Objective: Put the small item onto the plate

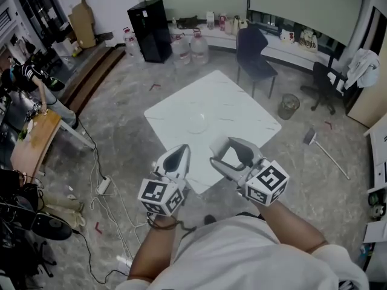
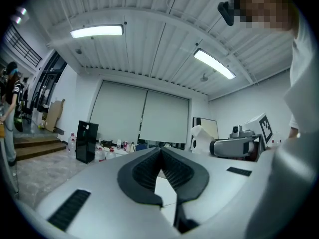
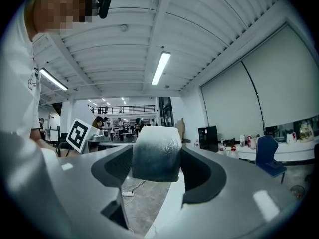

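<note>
A clear glass plate (image 1: 196,121) lies near the middle of the white square table (image 1: 242,110). Both grippers hang over the table's near edge, short of the plate. My right gripper (image 1: 228,154) is shut on a small item (image 3: 156,153), a rounded block that is whitish on top and dark below, wedged between its pads. The item is hard to make out in the head view. My left gripper (image 1: 177,156) is to the left of the right one; its jaws (image 2: 160,152) meet at the tips with nothing between them. Each gripper shows at the edge of the other's view.
A dark chair (image 1: 254,56) stands at the table's far corner, with a bin (image 1: 289,106) to its right. Water jugs (image 1: 190,47) and a black cabinet (image 1: 150,29) line the back wall. Cables and a power strip (image 1: 103,186) lie on the floor at left.
</note>
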